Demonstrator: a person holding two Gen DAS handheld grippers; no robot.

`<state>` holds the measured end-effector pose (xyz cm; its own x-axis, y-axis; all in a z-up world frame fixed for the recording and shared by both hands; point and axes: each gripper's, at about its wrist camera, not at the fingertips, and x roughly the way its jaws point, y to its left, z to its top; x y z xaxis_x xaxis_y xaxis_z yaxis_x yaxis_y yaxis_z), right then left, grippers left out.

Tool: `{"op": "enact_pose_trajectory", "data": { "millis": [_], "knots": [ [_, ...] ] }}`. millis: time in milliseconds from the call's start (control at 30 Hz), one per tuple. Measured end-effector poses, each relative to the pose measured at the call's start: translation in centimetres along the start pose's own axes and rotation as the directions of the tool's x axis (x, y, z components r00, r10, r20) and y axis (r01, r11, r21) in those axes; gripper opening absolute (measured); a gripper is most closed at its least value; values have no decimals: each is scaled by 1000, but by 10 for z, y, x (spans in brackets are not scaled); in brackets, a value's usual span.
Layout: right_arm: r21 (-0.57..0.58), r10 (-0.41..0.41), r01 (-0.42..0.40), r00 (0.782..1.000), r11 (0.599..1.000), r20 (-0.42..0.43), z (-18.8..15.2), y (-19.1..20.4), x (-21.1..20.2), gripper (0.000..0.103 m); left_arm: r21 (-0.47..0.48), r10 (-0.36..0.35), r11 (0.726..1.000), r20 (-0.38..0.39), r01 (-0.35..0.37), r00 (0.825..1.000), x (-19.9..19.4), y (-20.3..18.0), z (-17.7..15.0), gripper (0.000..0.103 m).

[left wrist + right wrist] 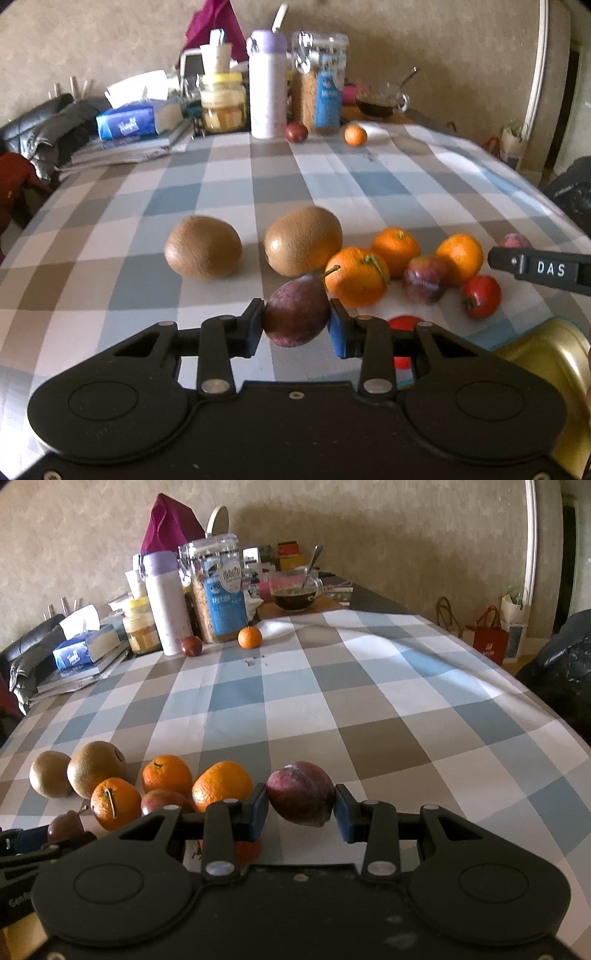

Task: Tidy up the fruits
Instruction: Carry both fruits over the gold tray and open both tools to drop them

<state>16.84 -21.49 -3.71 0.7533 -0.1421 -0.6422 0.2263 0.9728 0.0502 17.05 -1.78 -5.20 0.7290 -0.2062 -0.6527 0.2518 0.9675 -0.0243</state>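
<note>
Both claws grip fruit. Left gripper (296, 320) has its blue rubbery pads pressed on the flanks of a dark plum (296, 313), a matte purple oval with a thin green stem at its 1 o'clock. Right gripper (301, 806) clamps a second plum (301, 792), reddish with a pale dusty bloom, one pad on each side.

Seen from the left wrist, the loose fruit lies on a smooth checked tablecloth (184, 177) of grey, blue, tan and white squares. Two fuzzy brown kiwis (202, 246) sit at 10 to 12 o'clock of the held plum. Three dimpled, glossy mandarins (356, 276) cluster at 2 o'clock, with another plum (424, 278) wedged among them and a small shiny red fruit (481, 296) just beside it. A brass-coloured metal tin (554, 354) curves in at 3 o'clock.

Far off at 12 o'clock stand a lilac flask (267, 85), a clear clip-top jar (320, 81) of brown grains, one lone mandarin (355, 134) and a dark round fruit (296, 132).
</note>
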Motion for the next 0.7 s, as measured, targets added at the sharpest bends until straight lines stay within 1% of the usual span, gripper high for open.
{"op": "enact_pose_trajectory", "data": {
  "millis": [167,400,500,567,700],
  "knots": [
    [28,18,-18,1000,999,9,1,-4,-2,40,-26,22,999,47,-21,999,-6,5,2,45],
    [60,28,-31,999,998,40,2,-8,-7,40,-43,44,998,31,-43,999,-4,9,2,45],
    [46,47,-49,998,998,44,2,-6,-8,40,-58,33,998,28,-31,999,-6,11,0,45],
    [30,56,-58,997,998,50,1,-4,-9,40,-59,45,997,39,-43,998,-8,11,0,45],
    [-37,40,-37,996,999,83,-2,7,-12,40,-42,70,997,48,-68,996,-8,8,0,45]
  ]
}}
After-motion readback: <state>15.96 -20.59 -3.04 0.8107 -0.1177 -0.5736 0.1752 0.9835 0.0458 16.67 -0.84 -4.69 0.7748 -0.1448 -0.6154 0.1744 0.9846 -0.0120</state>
